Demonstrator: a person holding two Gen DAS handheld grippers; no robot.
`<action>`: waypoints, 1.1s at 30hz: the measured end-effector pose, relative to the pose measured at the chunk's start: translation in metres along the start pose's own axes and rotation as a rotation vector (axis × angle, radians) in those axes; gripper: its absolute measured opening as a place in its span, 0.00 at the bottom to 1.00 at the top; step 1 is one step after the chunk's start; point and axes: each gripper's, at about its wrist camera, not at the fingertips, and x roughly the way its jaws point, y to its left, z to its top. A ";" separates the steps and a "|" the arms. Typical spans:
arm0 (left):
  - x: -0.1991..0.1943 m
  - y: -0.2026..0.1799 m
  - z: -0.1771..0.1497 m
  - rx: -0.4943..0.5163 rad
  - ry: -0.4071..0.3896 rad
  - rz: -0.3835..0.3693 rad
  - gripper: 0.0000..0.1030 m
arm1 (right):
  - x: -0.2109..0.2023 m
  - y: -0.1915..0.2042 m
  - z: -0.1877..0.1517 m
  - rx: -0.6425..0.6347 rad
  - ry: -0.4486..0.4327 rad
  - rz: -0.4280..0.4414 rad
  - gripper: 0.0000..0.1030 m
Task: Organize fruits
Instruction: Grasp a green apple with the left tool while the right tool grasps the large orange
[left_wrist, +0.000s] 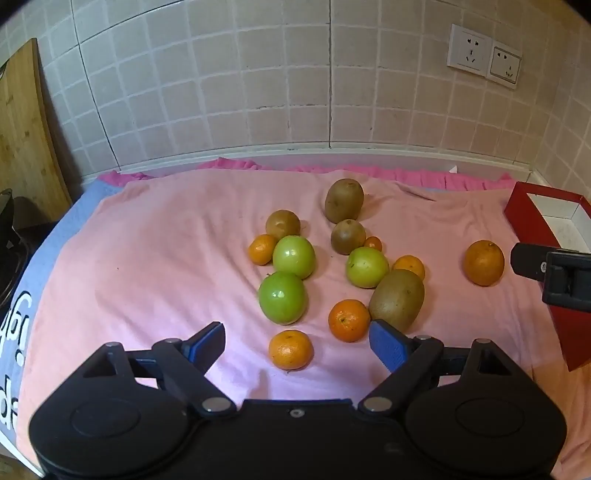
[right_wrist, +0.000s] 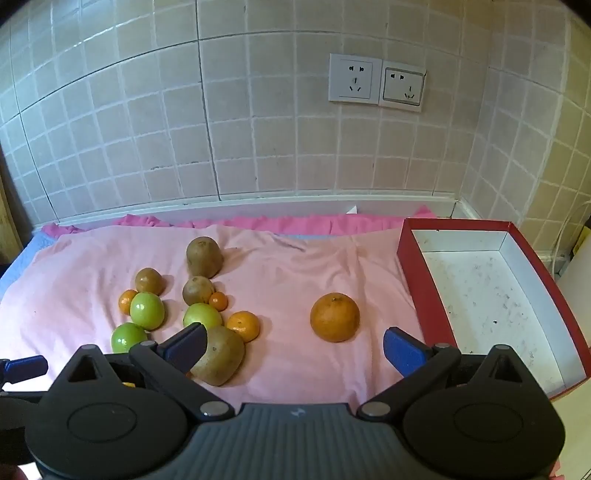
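Nearest the left gripper (left_wrist: 297, 341), whose jaws stand spread wide with nothing between them, a small tangerine (left_wrist: 290, 349) lies on the pink cloth (left_wrist: 147, 258) that covers the table, just ahead of the blue pads. The right gripper (right_wrist: 295, 349) is spread just as wide and empty too; the large orange (right_wrist: 334, 316) sits just beyond its opening, alone and well apart from the rest of the fruit.

A little farther on, the heap begins: a second tangerine (left_wrist: 348, 319) touching a big kiwi (left_wrist: 397, 298), then three green apples, the nearest one (left_wrist: 283, 297) at the left of the group. Beyond these lie smaller tangerines and three more kiwis, the farthest kiwi (left_wrist: 344, 200) standing closest to the tiled wall (left_wrist: 258, 92). At the right edge of the table the red box (right_wrist: 421, 288) waits, its white inside bare of fruit, so sorting has, by the look of it, not begun.

The tangerines should be light and soft-skinned, so they want a gentle squeeze across the widest part. The apples are likely firmer, heavier and glossy (a slip is possible), so grip them at the equator. The kiwis look fuzzy, which should aid the hold, but they may bruise. The round fruit may roll on the cloth if nudged.
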 end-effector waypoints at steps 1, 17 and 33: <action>0.001 0.001 0.000 -0.002 0.003 0.008 0.98 | 0.000 0.000 0.000 -0.001 -0.001 0.000 1.00; 0.019 0.019 0.000 -0.040 0.018 -0.013 0.98 | 0.014 0.012 0.003 -0.024 0.033 -0.027 1.00; 0.031 0.078 0.020 -0.121 -0.007 0.021 0.98 | 0.028 0.012 0.011 0.009 0.044 -0.055 1.00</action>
